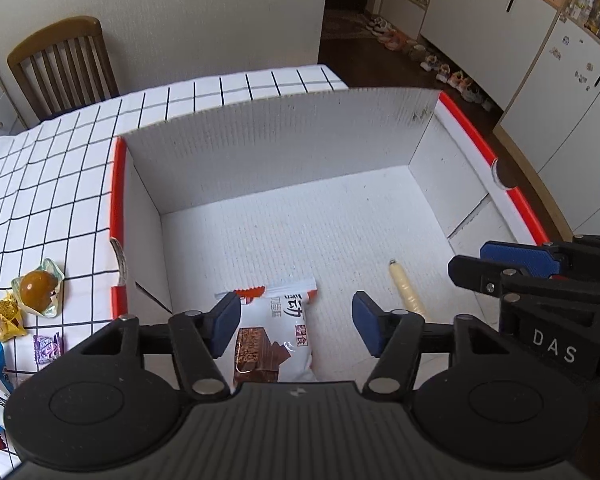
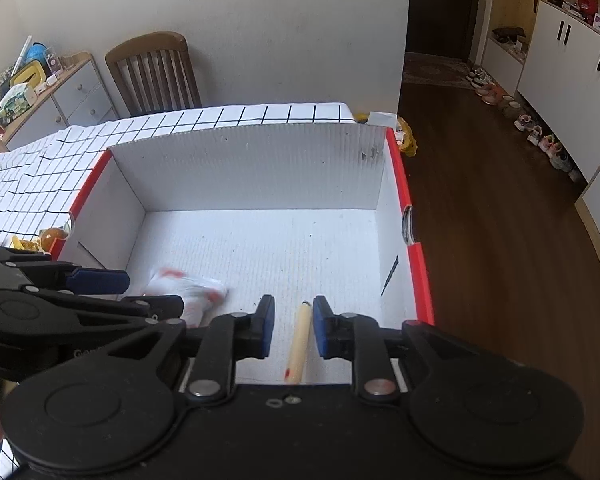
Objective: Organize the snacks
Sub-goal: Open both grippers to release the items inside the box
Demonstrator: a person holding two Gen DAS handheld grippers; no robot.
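A white corrugated box with a red rim (image 1: 280, 148) (image 2: 240, 168) stands on the checked tablecloth. Both grippers reach down into it. My left gripper (image 1: 296, 320) is open. A white chocolate wafer packet (image 1: 272, 340) lies on the box floor between its blue pads, close to the left pad and well apart from the right one. In the right wrist view the packet (image 2: 196, 292) looks blurred beside the left gripper (image 2: 152, 292). My right gripper (image 2: 293, 320) is open a little, and a pale sausage stick (image 2: 300, 340) (image 1: 406, 292) lies between its pads with a gap on each side. The right gripper (image 1: 468, 260) also shows at the right edge of the left wrist view.
Several loose wrapped snacks, among them a round brown one (image 1: 36, 292), lie on the checked cloth (image 1: 40, 184) left of the box. A wooden chair (image 2: 152, 76) stands behind the table. The table ends just right of the box, over a dark wood floor (image 2: 500, 240).
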